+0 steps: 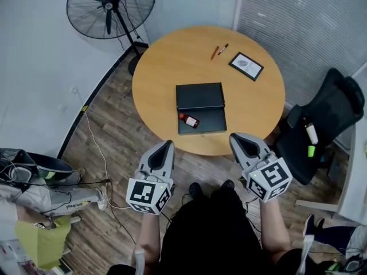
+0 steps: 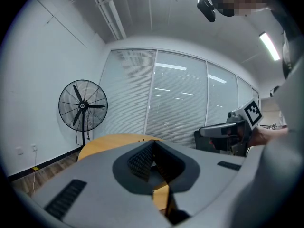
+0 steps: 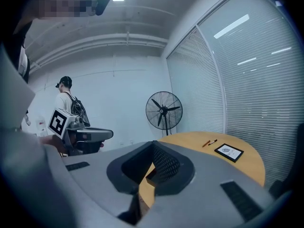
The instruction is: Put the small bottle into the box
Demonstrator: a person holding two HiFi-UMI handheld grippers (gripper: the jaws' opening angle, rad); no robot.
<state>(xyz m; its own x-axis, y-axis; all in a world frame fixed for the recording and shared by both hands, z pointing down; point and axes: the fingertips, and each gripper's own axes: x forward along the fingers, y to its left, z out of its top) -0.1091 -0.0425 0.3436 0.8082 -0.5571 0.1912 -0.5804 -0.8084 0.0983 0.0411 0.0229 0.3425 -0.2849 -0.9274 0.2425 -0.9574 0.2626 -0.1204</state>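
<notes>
Left gripper (image 1: 167, 145) and right gripper (image 1: 235, 137) are held level just short of the near edge of the round table (image 1: 155, 90); the jaws of each are pressed together with nothing between them. On the table an open black box (image 1: 200, 132) presents two halves; the small bottle (image 1: 190, 120) lies on its side in the near half, at its left end; long axis runs from far-left to near-right, red cap pointing far-left; the far half (image 1: 199, 95) shows no contents. Beyond the box: two pens (image 1: 218, 51) and a frame (image 1: 246, 66); a fan (image 1: 110, 7) stands on the floor past the table.
</notes>
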